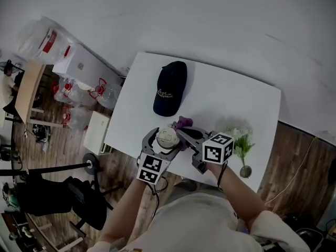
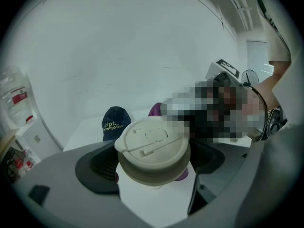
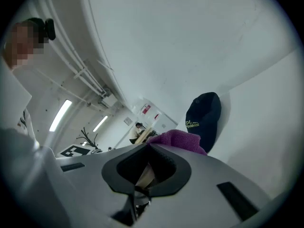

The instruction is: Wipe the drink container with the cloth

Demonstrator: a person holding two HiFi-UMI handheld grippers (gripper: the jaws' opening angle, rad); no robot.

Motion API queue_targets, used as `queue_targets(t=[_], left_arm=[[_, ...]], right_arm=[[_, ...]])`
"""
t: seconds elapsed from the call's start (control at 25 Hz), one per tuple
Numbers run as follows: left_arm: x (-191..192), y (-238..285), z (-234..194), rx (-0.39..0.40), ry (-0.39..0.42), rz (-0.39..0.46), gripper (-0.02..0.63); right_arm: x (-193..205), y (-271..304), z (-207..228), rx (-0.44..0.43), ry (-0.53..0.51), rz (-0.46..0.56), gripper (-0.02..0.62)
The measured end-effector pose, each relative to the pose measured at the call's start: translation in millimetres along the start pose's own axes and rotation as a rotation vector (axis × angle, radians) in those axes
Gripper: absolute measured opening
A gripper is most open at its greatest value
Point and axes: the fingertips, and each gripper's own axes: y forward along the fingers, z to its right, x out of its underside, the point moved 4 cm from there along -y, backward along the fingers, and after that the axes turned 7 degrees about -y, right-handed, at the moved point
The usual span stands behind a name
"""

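Left hand-held gripper [image 1: 166, 140] clamps drink container [image 2: 153, 146] by body, just on near side of cap [image 1: 170, 87]. Right hand-held gripper [image 3: 149, 163] pinched tight on purple cloth [image 3: 178, 139], pressed against container's cap-facing side. Judgement: wiping under way; rest of container likely left.

I read this as an office or lab workroom. Along the head view's left side I see a light wooden desk [image 1: 29, 91], clear plastic water jugs with red handles [image 1: 107, 94] and a black office chair [image 1: 79, 196] on brown wood-plank flooring [image 1: 294, 156]. The left of the right gripper view shows long fluorescent ceiling tubes [image 3: 59, 115] and bare white ceiling pipes [image 3: 85, 75].
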Motion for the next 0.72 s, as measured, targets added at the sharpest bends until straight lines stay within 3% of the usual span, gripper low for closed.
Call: queue_targets(t=[0.12, 0.44, 0.6, 0.72], left_arm=[[1, -1, 0, 0.004, 0.015, -0.011, 0.437], [4, 0, 0, 0.002, 0.018, -0.017, 0.437], [4, -1, -1, 0.003, 0.018, -0.032, 0.437], [3, 1, 1, 0.002, 0.012, -0.028, 0.437]], right_arm=[[3, 3, 16, -0.006, 0.068, 0.044, 0.037], [47, 7, 53, 0.081, 0.183, -0.038, 0.037], [84, 5, 68, 0.157, 0.175, -0.135, 0.037], [98, -2, 63, 0.167, 0.138, -0.208, 0.037]])
